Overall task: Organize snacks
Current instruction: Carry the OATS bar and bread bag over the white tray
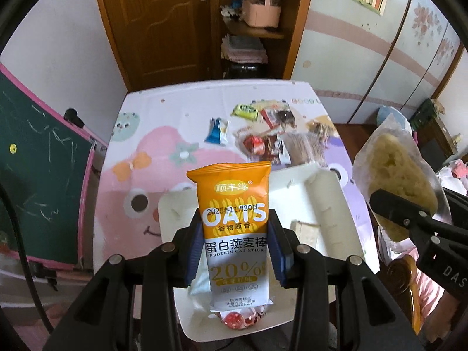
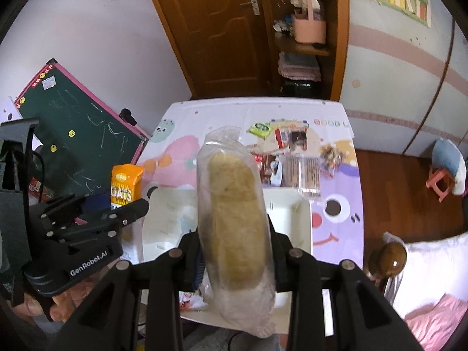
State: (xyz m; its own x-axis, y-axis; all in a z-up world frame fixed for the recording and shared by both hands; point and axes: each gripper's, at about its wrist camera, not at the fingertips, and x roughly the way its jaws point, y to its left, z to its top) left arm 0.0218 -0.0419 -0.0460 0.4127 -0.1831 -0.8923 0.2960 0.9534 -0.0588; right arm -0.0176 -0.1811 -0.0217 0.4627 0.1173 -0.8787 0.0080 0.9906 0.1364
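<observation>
Your left gripper (image 1: 235, 242) clamps an orange protein oat stick packet (image 1: 234, 219) at frame centre, above the white tray (image 1: 327, 199). Your right gripper (image 2: 235, 251) grips a clear-bagged bread slice (image 2: 234, 219) upright, centre frame; loose snacks (image 2: 286, 152) lie upper right on the table.

Glossy foil oat bar wrapper (image 1: 234, 204), clear plastic bread bag (image 2: 234, 219) (crinkled), varnished wood door (image 1: 158, 23)

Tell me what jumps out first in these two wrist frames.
In the left wrist view, an orange-and-white oat stick packet fills the centre, pinched upright in the left claw above a white divided tray. In the right wrist view, a bread slice in a clear bag stands clamped in the right claw over the same tray. Behind it, a heap of loose snacks lies on the cartoon-print tablecloth.
</observation>
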